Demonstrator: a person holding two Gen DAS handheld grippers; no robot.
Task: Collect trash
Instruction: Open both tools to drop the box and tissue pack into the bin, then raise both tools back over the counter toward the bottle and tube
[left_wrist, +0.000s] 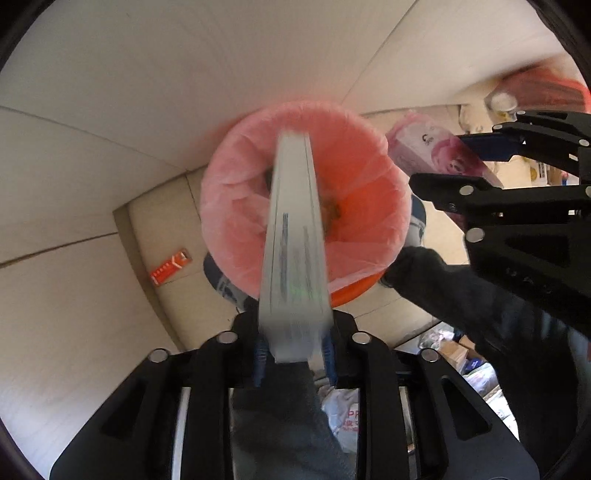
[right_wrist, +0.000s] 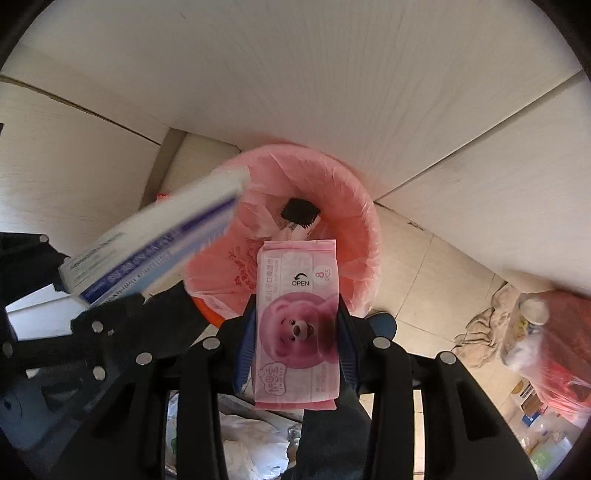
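Pink liner marks the bin (left_wrist: 306, 199). Above its mouth, the left gripper (left_wrist: 295, 354) has the white box (left_wrist: 295, 258) between loosening jaws; the right gripper (right_wrist: 295, 347) clamps the wipes pack (right_wrist: 297, 321). Release only when each item hangs inside the rim.
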